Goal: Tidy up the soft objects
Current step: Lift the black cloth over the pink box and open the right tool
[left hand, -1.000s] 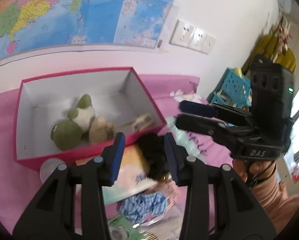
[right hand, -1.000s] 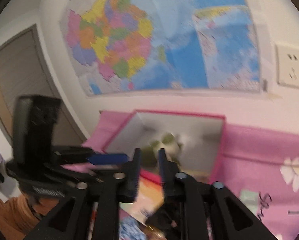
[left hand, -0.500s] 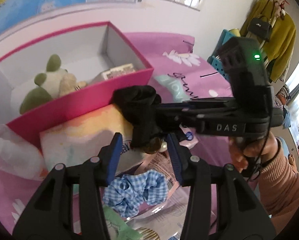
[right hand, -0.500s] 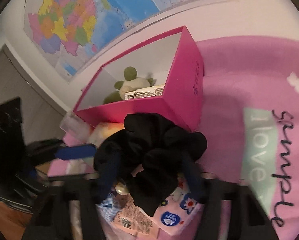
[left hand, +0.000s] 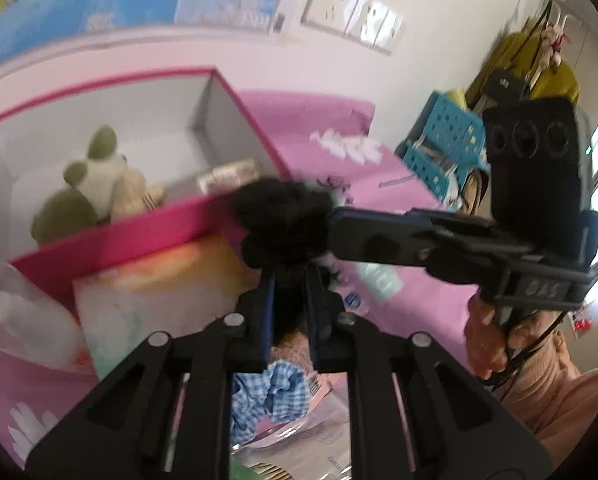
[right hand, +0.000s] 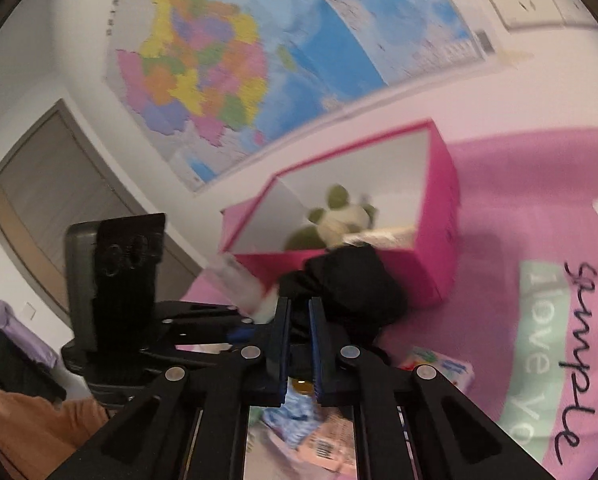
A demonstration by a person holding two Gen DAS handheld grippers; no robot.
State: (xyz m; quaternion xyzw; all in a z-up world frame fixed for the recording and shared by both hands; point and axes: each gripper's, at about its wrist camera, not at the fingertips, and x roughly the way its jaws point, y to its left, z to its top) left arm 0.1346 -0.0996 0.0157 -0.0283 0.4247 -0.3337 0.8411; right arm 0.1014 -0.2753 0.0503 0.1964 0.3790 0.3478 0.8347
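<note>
A black scrunchie (left hand: 283,216) hangs in the air in front of the pink box (left hand: 111,236). My left gripper (left hand: 290,280) is shut on its lower part. My right gripper (right hand: 299,312) is shut on the same black scrunchie (right hand: 347,288) and comes in from the right in the left wrist view (left hand: 383,236). The pink box (right hand: 439,240) holds a green and white plush toy (left hand: 87,184), also seen in the right wrist view (right hand: 339,220), and a small labelled packet (left hand: 227,174).
A pastel tissue pack (left hand: 159,300) lies in front of the box. A blue checked scrunchie (left hand: 271,396) and printed packets (right hand: 323,440) lie below the grippers on the pink sheet (right hand: 539,208). A clear plastic bag (left hand: 15,316) is at left. Blue baskets (left hand: 443,148) stand at far right.
Both grippers have closed on the black scrunchie and lifted it from the pile toward the box's front wall. Both views are blurred by motion.
</note>
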